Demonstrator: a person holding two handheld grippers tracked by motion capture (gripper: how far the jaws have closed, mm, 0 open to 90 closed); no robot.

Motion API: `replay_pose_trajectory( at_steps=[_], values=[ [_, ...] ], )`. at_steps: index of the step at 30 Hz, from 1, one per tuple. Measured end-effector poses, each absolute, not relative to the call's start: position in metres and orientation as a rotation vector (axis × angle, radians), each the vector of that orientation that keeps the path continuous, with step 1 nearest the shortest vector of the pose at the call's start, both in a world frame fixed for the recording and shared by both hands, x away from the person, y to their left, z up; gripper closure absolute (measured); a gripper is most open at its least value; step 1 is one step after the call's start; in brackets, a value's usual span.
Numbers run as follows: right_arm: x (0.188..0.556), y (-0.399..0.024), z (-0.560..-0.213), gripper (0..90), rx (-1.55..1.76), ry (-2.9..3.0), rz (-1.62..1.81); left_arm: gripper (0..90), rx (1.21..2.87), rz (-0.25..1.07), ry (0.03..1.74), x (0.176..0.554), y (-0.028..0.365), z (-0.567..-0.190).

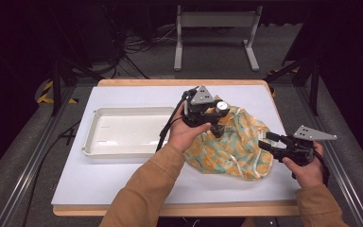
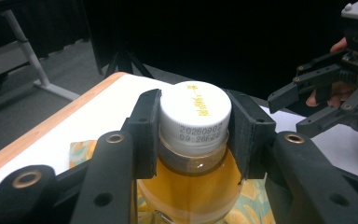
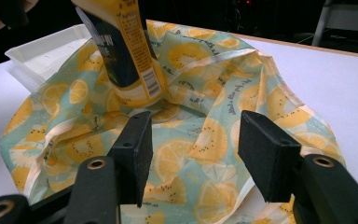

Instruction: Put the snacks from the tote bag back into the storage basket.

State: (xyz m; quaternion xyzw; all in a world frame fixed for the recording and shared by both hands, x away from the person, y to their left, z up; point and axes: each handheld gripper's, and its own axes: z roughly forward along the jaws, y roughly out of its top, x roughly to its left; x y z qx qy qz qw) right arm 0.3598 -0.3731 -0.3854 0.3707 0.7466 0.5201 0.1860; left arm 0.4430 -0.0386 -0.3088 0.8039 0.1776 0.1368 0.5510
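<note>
A bottle of orange drink (image 2: pixel 193 182) with a white cap (image 2: pixel 196 114) stands tilted with its base on a lemon-print cloth bag (image 1: pixel 238 151). My left gripper (image 2: pixel 193 135) is shut on the cap, one jaw on either side. From above, the left gripper (image 1: pixel 217 113) sits over the bag's far left part. In the right gripper view the bottle (image 3: pixel 121 51) presses into the bag (image 3: pixel 214 93) just beyond my jaws. My right gripper (image 3: pixel 193 135) is open, low at the bag's near right edge, with cloth showing between its fingers. From above, that right gripper (image 1: pixel 263 140) points left at the bag.
A white tray (image 1: pixel 123 135) lies left of the bag on the white mat (image 1: pixel 123 179). The table's wooden edge (image 1: pixel 170 209) runs along the front. A metal frame (image 1: pixel 215 33) stands on the floor behind the table.
</note>
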Motion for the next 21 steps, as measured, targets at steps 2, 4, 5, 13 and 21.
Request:
replay_pose_trajectory(
  at_steps=[2,4,5,13,21],
  values=[
    [0.36,-0.373,-0.386,45.6,1.044,2.105,1.461,58.2,1.896,0.321,0.415,0.442,-0.038,-0.304],
    [0.36,-0.373,-0.386,45.2,1.045,2.108,1.46,58.2,1.894,0.314,0.421,0.441,-0.038,-0.3],
    [0.36,-0.373,-0.386,45.0,1.044,2.11,1.46,58.2,1.894,0.314,0.427,0.441,-0.038,-0.298],
    [0.36,-0.371,-0.387,43.8,1.035,2.124,1.454,58.3,1.877,0.317,0.418,0.437,-0.032,-0.28],
    [0.36,-0.371,-0.387,43.3,1.037,2.127,1.456,58.3,1.854,0.319,0.412,0.43,-0.023,-0.26]
  ],
)
